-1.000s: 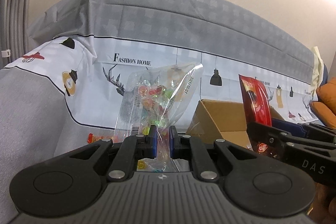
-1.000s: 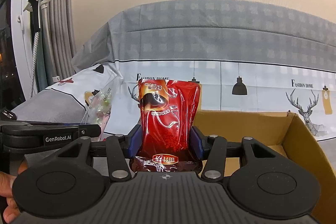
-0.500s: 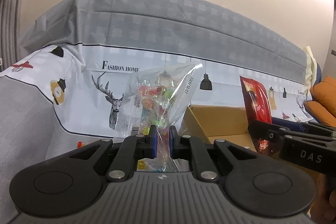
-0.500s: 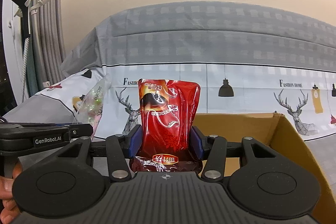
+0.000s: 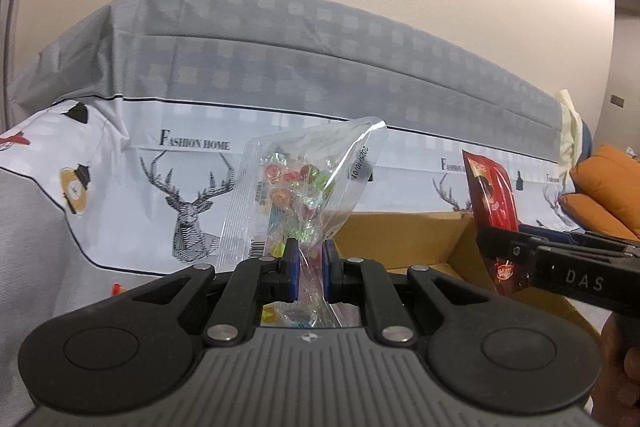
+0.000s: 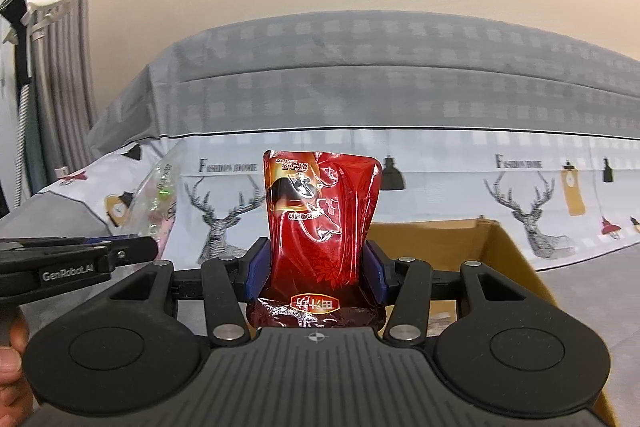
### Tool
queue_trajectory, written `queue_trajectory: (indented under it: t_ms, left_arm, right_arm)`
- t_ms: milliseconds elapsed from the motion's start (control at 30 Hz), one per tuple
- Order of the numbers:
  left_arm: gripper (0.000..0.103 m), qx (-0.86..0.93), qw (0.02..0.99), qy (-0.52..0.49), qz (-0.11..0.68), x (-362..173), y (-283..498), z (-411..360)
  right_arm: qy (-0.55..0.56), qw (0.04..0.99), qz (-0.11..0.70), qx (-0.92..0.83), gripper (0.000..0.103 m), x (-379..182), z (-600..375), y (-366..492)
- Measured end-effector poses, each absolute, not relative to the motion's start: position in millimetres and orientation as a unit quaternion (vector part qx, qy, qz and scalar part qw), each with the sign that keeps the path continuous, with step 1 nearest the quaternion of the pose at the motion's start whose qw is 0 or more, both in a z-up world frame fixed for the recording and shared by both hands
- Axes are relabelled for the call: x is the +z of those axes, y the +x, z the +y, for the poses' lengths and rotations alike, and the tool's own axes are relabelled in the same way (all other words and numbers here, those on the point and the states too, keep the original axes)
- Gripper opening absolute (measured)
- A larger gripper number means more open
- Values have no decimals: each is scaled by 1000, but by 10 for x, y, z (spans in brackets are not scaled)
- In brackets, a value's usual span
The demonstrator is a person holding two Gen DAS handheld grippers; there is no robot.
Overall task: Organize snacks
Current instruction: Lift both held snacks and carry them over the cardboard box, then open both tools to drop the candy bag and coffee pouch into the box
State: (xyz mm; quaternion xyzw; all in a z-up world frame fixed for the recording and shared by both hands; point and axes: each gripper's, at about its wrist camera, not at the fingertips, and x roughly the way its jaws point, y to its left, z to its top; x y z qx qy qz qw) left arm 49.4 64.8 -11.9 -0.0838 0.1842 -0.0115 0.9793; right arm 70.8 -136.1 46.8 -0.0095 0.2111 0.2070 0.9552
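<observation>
I am holding two snacks upright, one in each claw. My left claw [image 5: 306, 269] is pinching a clear candy bag [image 5: 308, 183] near its lower edge, its blue pads [image 5: 291, 267] drawn in narrow with the film squeezed between them; the bag is standing up toward twelve o'clock, with bright wrapped sweets showing through and a printed date strip running down its right side. My right claw [image 6: 316, 269] is gripping a red pouch [image 6: 318, 223] by its lower part, the pads spread about as wide as the pouch itself and pressing on both its edges. The pouch is standing straight at twelve o'clock, with its sealed bottom edge sitting just in front of the claw body.

In the left wrist view, the right claw is reaching in at three o'clock, carrying the red pouch edge-on. In the right wrist view, the left claw is coming in at nine o'clock with the candy bag above it.

An open cardboard box [image 6: 496, 251] is lying low behind both claws, at about four o'clock past the red pouch, and its inside is mostly hidden. Behind it a sofa cover [image 6: 400, 99], grey above and pale with a deer print below, is filling the background.
</observation>
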Motion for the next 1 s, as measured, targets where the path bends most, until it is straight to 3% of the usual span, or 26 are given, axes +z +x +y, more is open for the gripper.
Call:
queue_trajectory:
  t_ms: [700, 1000]
  left_arm:
    - [12, -147, 982, -60, 101, -51, 420, -52]
    - [12, -177, 978, -35, 104, -159, 508, -364]
  right_arm:
    - [30, 980, 192, 52, 53, 478, -2086, 822]
    - [25, 982, 183, 42, 53, 490, -2199, 805]
